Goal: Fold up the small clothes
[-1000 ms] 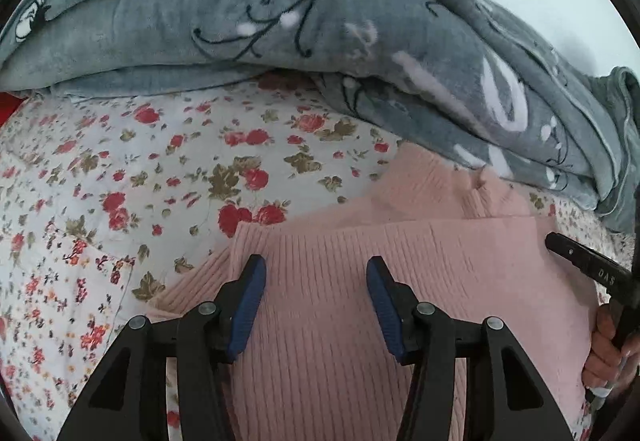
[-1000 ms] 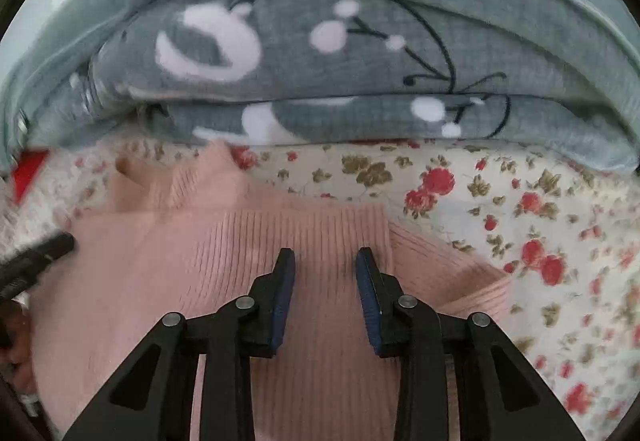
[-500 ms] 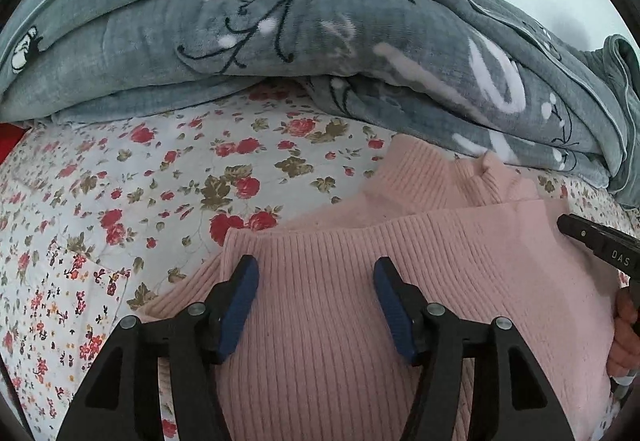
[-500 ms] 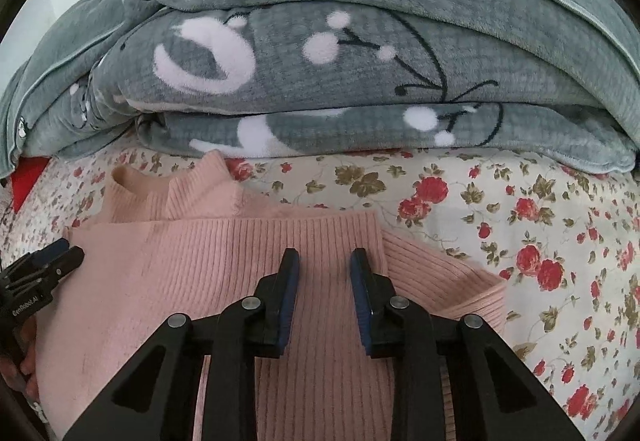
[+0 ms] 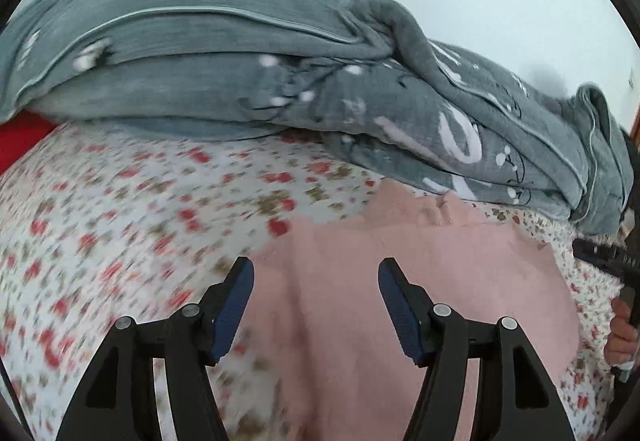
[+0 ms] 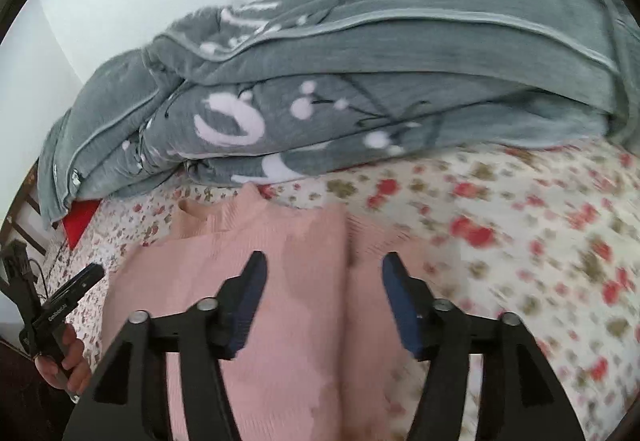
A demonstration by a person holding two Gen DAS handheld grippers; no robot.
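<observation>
A pink ribbed sweater (image 5: pixel 420 281) lies folded on the floral bedsheet (image 5: pixel 120 221), its collar toward the grey blanket. My left gripper (image 5: pixel 316 281) hovers above the sweater's left part, jaws opening, nothing pressed between the blue pads. In the right wrist view the same sweater (image 6: pixel 224 265) fills the lower middle. My right gripper (image 6: pixel 324 277) hangs over its right part, jaws opening wide, clear of the knit. Each gripper shows at the edge of the other's view, held by a hand (image 6: pixel 68 361).
A thick grey blanket (image 5: pixel 240 73) with white patterns is piled along the back of the bed (image 6: pixel 400 89). A red item (image 6: pixel 82 221) peeks from under its left end. A pale wall stands behind. Floral sheet (image 6: pixel 540 241) spreads to both sides.
Both grippers have lifted and drawn back from the sweater, so more blanket and wall show. The right jaws widened sharply, letting go of the knit; the left widened a little.
</observation>
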